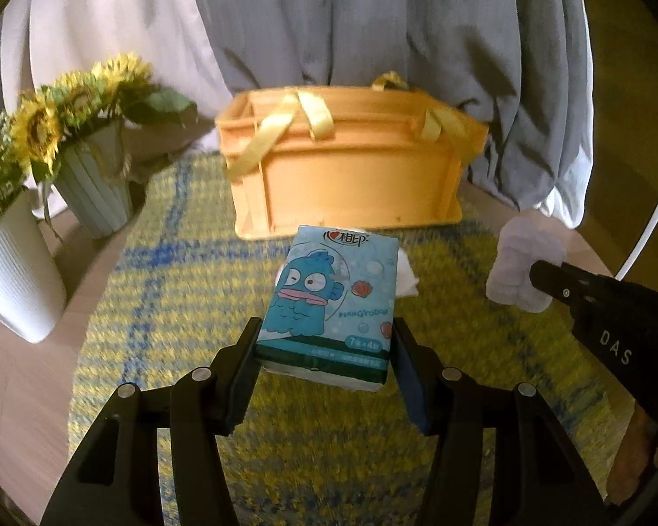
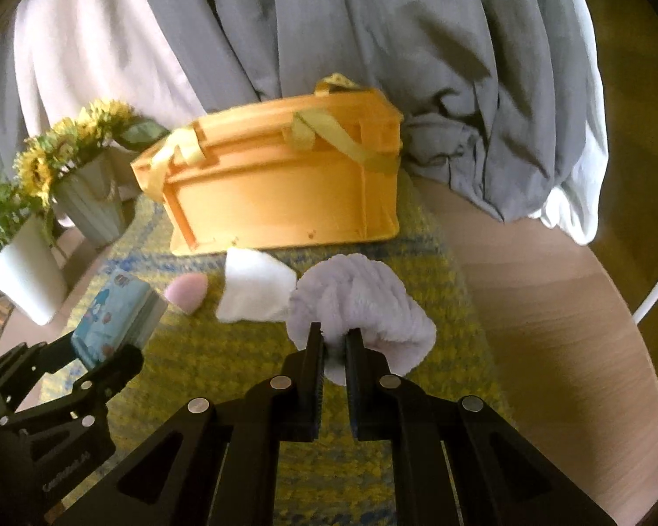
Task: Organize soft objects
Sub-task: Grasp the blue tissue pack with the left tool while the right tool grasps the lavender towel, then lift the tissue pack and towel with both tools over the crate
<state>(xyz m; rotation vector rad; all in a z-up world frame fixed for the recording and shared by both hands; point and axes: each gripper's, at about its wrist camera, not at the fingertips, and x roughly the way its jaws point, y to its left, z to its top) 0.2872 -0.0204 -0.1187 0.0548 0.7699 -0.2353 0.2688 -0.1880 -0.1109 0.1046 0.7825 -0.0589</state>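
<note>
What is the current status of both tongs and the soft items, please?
Left tongs shut on tissue pack. Right tongs shut on lilac towel. Orange bin ahead, nothing blocking.

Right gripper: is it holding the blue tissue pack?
No. The right gripper pinches a lavender fluffy cloth; the tissue pack sits in the left gripper.

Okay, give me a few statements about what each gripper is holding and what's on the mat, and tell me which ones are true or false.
1. The left gripper holds a blue tissue pack. True.
2. The right gripper is empty. False: it is clamped on a fluffy lavender cloth.
3. The orange basket stands on the yellow-and-blue mat. True.
4. The pink sponge is inside the basket. False: it lies on the mat in front of it.
5. A white cloth lies beside the pink sponge. True.
</note>
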